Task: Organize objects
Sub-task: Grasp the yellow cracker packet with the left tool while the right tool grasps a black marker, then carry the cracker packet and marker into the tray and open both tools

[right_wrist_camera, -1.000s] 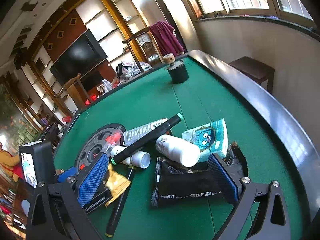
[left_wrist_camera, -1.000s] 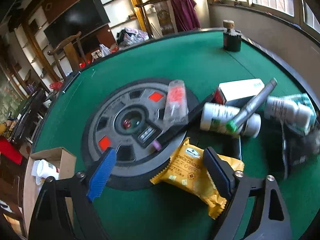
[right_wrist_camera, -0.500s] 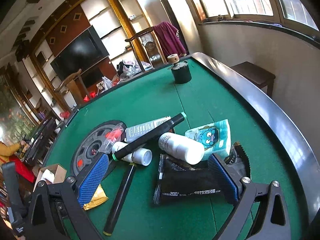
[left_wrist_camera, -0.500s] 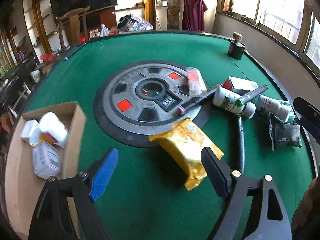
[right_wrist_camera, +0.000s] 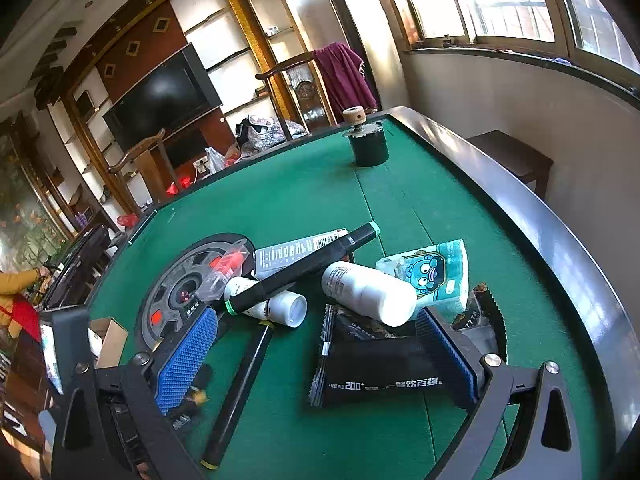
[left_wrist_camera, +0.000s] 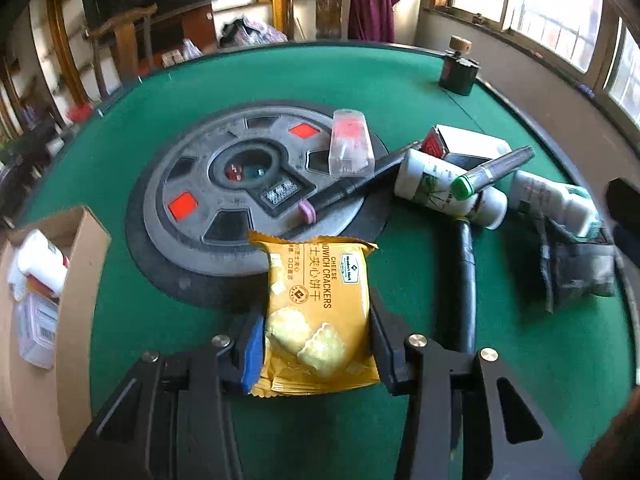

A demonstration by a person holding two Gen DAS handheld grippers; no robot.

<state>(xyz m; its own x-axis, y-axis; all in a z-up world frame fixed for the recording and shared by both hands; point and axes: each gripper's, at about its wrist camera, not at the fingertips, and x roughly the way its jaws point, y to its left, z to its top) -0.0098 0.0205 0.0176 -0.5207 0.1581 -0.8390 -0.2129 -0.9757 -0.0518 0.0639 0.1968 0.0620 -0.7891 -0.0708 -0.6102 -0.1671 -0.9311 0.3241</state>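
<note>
Left gripper [left_wrist_camera: 316,340] jaws just closing, pads pinching cracker packet [left_wrist_camera: 316,304] at lower sides, packet on table [left_wrist_camera: 160,320] beside cardboard box [left_wrist_camera: 72,280]. Light, crinkly, crackers fragile: grip gently. Right gripper [right_wrist_camera: 320,352] wide open, empty.

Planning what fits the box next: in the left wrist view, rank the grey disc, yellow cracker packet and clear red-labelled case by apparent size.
1. Grey disc, clearly largest.
2. Yellow cracker packet, though nearness to the camera inflates it.
3. Clear red-labelled case, smallest, but farther away.
</note>
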